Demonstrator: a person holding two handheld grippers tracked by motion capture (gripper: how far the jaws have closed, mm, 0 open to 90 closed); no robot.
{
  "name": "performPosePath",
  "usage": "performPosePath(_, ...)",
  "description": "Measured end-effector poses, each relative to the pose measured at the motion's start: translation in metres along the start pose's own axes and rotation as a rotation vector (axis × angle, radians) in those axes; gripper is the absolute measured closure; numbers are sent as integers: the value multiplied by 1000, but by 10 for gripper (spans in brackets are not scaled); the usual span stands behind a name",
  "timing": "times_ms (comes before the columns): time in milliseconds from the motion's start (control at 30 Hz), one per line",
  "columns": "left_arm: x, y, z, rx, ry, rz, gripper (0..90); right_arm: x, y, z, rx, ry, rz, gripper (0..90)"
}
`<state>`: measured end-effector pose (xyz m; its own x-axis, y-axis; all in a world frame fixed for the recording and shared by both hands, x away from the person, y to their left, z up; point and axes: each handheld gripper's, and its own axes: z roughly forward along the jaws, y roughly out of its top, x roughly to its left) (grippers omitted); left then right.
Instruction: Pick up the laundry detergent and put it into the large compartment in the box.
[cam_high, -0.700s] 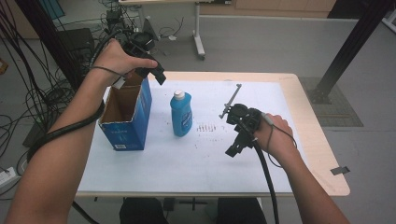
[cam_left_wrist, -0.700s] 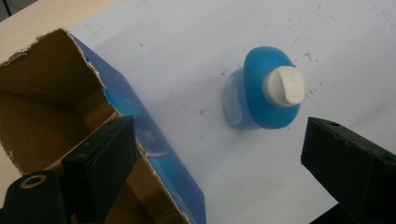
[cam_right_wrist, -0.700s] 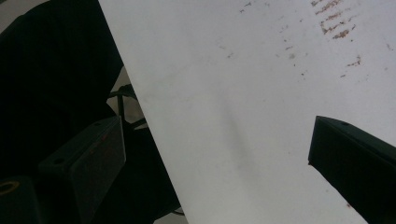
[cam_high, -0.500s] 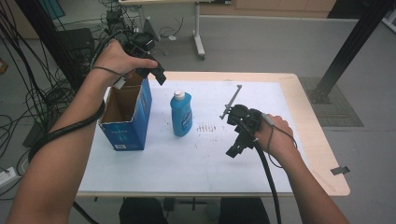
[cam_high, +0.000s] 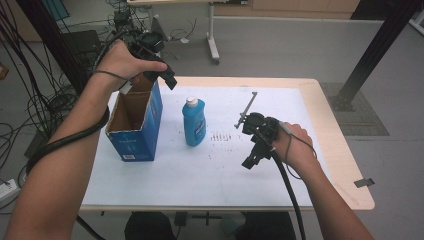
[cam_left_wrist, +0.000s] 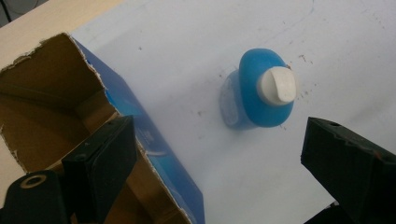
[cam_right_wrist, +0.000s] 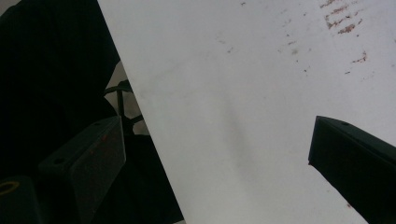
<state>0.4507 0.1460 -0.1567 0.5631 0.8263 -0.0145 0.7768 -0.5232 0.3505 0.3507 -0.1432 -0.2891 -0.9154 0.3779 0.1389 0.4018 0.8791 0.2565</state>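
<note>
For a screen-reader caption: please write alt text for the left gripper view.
An upright blue bottle with a white cap stands on a white table, seen from above between the open left gripper jaws. An open blue cardboard box sits beside it.

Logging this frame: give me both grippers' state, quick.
Left gripper: open, fingers holding nothing, above the box.
Right gripper: open, fingers holding nothing, over the table.
</note>
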Motion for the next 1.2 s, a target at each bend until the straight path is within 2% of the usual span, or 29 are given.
performPosePath(400,-12,3,-3,-16,-22,13,112,1,3,0,12,1,-13,36)
performPosePath(733,-23,4,5,-13,-67,29,112,2,5,2,17,2,-16,36)
performPosePath(1200,-41,9,21,12,-77,61,112,2,4,1,17,-2,-22,36)
